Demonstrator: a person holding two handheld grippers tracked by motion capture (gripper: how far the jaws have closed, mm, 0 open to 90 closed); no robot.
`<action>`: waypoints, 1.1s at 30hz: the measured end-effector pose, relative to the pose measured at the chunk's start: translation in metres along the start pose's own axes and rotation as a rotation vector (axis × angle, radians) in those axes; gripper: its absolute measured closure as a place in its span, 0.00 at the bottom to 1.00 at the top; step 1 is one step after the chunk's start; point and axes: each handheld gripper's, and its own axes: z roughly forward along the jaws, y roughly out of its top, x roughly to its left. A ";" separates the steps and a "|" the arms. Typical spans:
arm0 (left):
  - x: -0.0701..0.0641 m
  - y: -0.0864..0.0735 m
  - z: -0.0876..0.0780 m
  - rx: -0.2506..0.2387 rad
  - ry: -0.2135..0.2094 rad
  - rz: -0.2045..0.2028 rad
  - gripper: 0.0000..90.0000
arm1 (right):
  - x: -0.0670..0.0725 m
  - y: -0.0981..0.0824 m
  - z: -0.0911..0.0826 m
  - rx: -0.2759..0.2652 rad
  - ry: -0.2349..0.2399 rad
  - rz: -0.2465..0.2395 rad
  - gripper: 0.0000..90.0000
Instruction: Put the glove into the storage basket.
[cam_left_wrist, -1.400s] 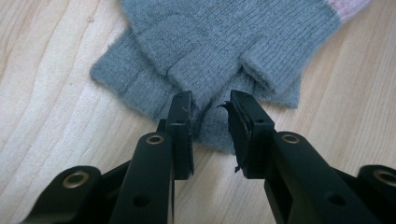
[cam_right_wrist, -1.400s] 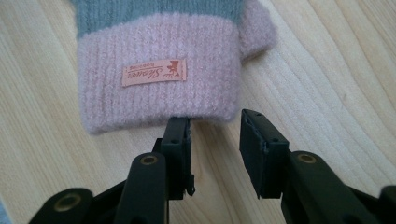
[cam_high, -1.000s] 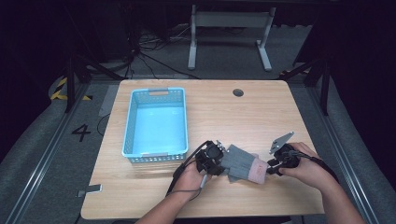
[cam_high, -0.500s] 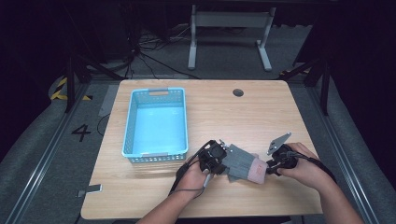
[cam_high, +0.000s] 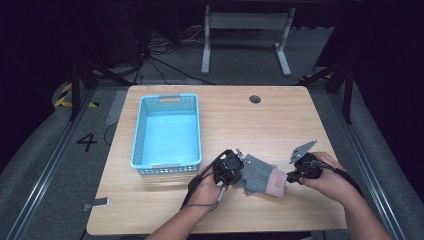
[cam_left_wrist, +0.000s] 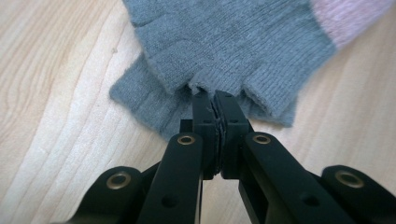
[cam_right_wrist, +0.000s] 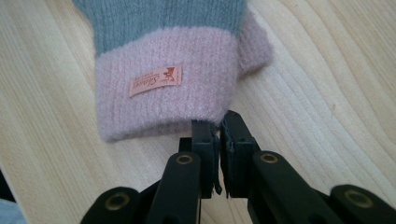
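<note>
A grey knit glove (cam_high: 260, 175) with a pink cuff lies flat on the wooden table (cam_high: 260, 125), near its front edge. My left gripper (cam_high: 243, 168) is at the glove's finger end. In the left gripper view its jaws are pressed together on the grey knit (cam_left_wrist: 233, 42) between two glove fingers, left gripper (cam_left_wrist: 215, 95) shut. My right gripper (cam_high: 289, 178) is at the cuff end. In the right gripper view the jaws pinch the lower edge of the pink cuff (cam_right_wrist: 163, 88), which bears a small orange label; right gripper (cam_right_wrist: 219, 120) is shut.
A light blue plastic basket (cam_high: 136, 145) stands with nothing in it on the left half of the table, close to my left hand. A round cable hole (cam_high: 255, 99) sits near the table's far edge. A person's hands hold both grippers.
My left gripper has crept slightly to the right with the glove's finger end. The right gripper and the basket have stayed put.
</note>
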 end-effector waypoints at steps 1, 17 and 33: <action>-0.001 0.000 -0.003 -0.007 -0.004 0.004 0.98 | 0.000 0.000 -0.002 -0.007 0.000 0.002 0.95; -0.015 -0.007 -0.031 -0.055 -0.006 0.021 0.98 | -0.006 0.013 -0.022 -0.140 -0.074 0.029 0.97; -0.019 -0.011 -0.031 -0.015 -0.021 0.020 0.98 | -0.012 0.021 -0.010 -0.168 -0.077 0.026 0.97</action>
